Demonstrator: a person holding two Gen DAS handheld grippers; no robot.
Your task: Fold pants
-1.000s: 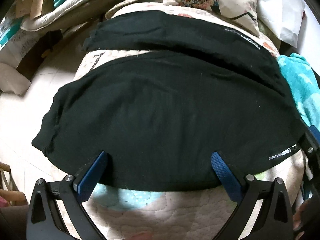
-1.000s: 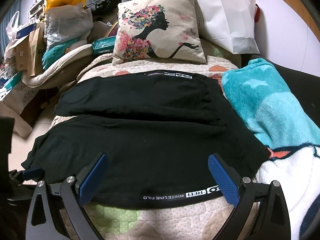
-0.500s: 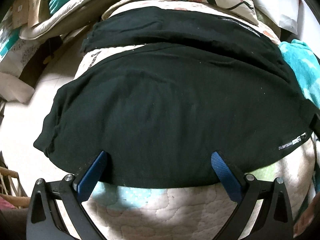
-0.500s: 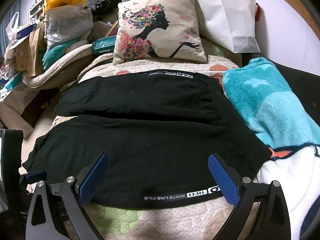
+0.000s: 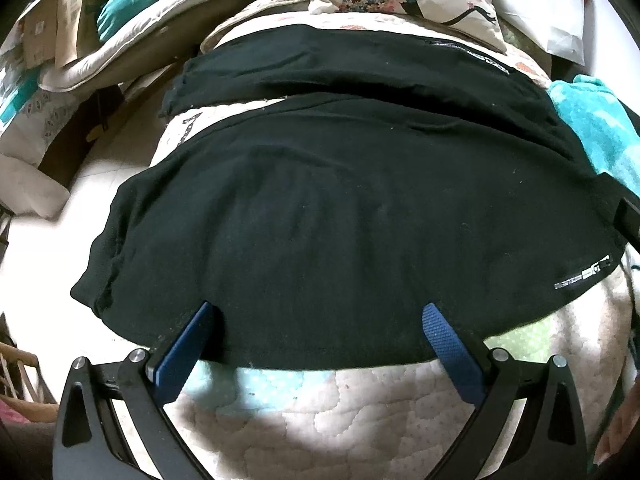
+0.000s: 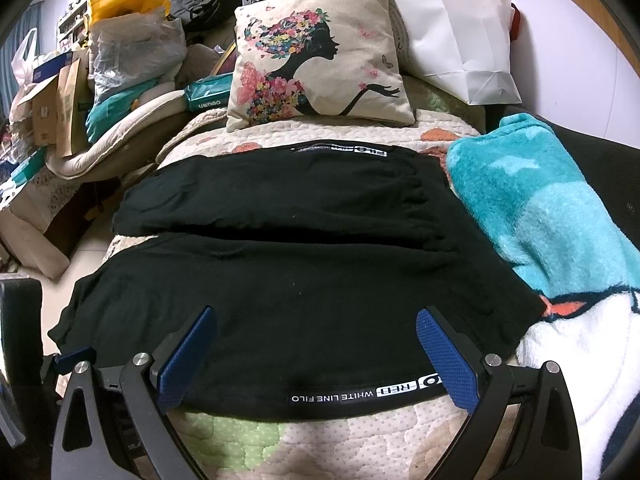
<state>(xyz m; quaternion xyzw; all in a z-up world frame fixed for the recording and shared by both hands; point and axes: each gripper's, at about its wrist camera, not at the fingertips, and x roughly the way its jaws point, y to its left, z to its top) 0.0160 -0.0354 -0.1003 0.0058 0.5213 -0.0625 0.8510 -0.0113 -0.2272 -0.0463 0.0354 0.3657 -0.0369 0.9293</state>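
Note:
Black pants (image 5: 328,208) lie spread flat across a quilted bed cover (image 5: 360,408), both legs side by side; they also show in the right wrist view (image 6: 296,280). White lettering marks the near hem (image 6: 360,393). My left gripper (image 5: 316,312) is open, its blue pads just over the near edge of the near leg, holding nothing. My right gripper (image 6: 312,316) is open over the hem end of the same leg, holding nothing.
A flower-print pillow (image 6: 316,56) and a white paper bag (image 6: 460,36) stand at the head of the bed. A teal fleece blanket (image 6: 540,208) lies along the right side. Bags and boxes (image 6: 100,64) pile up at the left, beyond the floor (image 5: 48,264).
The left gripper has moved slightly forward and left over the near leg. The right gripper has barely moved. Both stay open.

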